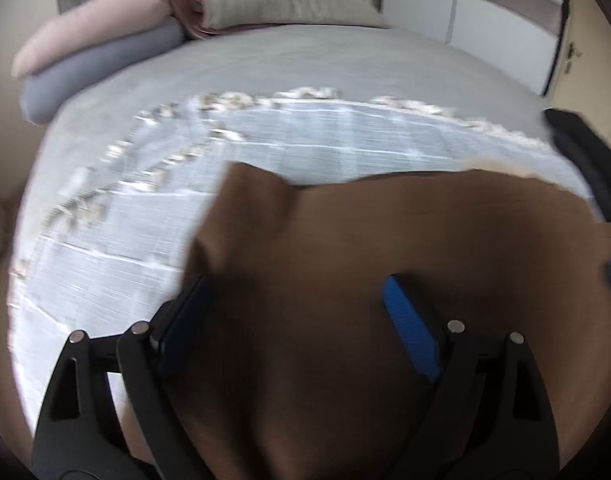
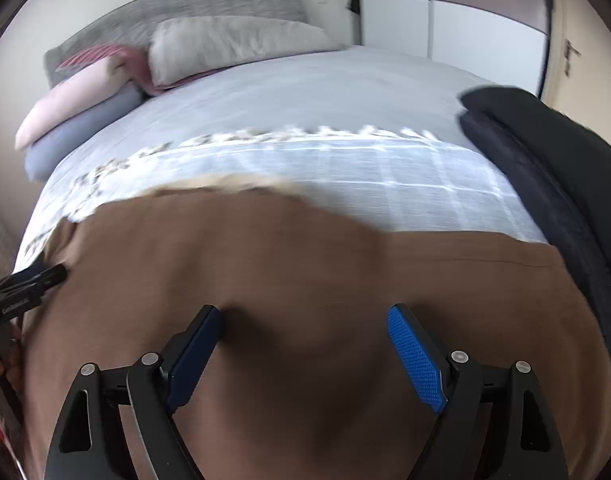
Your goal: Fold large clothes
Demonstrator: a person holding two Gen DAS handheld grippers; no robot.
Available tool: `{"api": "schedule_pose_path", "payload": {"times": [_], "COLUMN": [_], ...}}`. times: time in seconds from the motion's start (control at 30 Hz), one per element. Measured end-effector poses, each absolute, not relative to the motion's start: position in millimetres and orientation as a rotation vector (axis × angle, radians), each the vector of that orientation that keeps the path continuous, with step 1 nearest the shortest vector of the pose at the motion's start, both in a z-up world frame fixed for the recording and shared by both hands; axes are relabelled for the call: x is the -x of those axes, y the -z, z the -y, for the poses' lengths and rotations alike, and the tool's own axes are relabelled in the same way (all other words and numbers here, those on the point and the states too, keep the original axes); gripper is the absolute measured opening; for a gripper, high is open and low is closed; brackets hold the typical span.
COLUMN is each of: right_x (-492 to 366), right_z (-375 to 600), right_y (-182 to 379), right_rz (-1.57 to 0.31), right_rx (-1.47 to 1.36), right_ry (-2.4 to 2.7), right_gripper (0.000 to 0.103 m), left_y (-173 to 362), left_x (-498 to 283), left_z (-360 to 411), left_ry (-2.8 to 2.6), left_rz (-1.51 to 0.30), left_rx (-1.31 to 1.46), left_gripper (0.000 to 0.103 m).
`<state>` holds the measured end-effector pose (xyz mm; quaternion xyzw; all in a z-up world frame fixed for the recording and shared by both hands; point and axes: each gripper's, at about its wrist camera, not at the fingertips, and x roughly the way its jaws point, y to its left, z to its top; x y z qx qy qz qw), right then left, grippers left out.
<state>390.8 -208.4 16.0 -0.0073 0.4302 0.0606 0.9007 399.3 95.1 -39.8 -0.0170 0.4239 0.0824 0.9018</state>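
A large brown garment (image 1: 385,240) lies spread on the near part of the bed, with a pale fuzzy edge at its far side; it also fills the lower half of the right wrist view (image 2: 265,248). My left gripper (image 1: 295,284) hovers over its left part with the blue pads wide apart and nothing between them. My right gripper (image 2: 303,316) is likewise open above the cloth's middle. The left gripper's tip (image 2: 45,274) shows at the garment's left edge in the right wrist view.
The garment lies on a light blue checked throw (image 2: 385,176) with a fringed edge, over the grey bed cover (image 1: 305,60). A dark jacket (image 2: 545,152) lies at the right. Pillows (image 2: 225,44) and a pink and a blue bolster (image 1: 89,52) line the headboard. Wardrobe and door stand at right.
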Motion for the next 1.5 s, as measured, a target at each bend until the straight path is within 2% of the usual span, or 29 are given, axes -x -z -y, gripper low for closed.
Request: {"api": "schedule_pose_path", "payload": {"times": [0.2,0.4,0.53,0.73,0.9,1.13,1.23,1.5], "right_x": [-405.6,-372.3,-342.9,-276.7,-214.1,-177.2,-160.8,-139.9], "right_z": [307.3,405.2,387.8,312.8,262.6,218.0,229.7,287.7], "right_y": [-6.5,-8.6,-28.1,-61.2,-65.5,-23.3,-6.2,-12.7], "right_rz": [-0.959,-0.974,-0.943,-0.827,-0.779,-0.847,-0.848,-0.866], "right_rx": [-0.065,-0.311,-0.247,-0.001,0.013,0.042,-0.023,-0.123], "right_ry": [0.171,0.435,0.403,0.247,0.067,-0.065,-0.073,-0.04], "right_gripper": [0.088,0.084,0.085,0.086,0.086,0.087,0.087,0.084], "left_y": [58.0,49.9,29.6,-7.8,-28.2,-1.7,29.0,24.5], "left_x": [-397.6,-386.1,-366.2,-322.8,-269.6,-211.2,-201.8,-170.9], "left_z": [-157.9,-157.5,-149.3,-108.2,-73.3,-37.0,-53.1,-64.4], "left_ry": [-0.23,-0.315,-0.321,-0.213,-0.117,-0.011,-0.029,-0.042], "left_rz": [-0.933,-0.993,-1.007,-0.994,-0.917,-0.855,-0.908,-0.838], "left_rx": [0.292,0.245,0.188,0.127,0.127,0.052,0.048,-0.065], "left_gripper": [0.089,0.089,0.089,0.089,0.089,0.089,0.09,0.09]}}
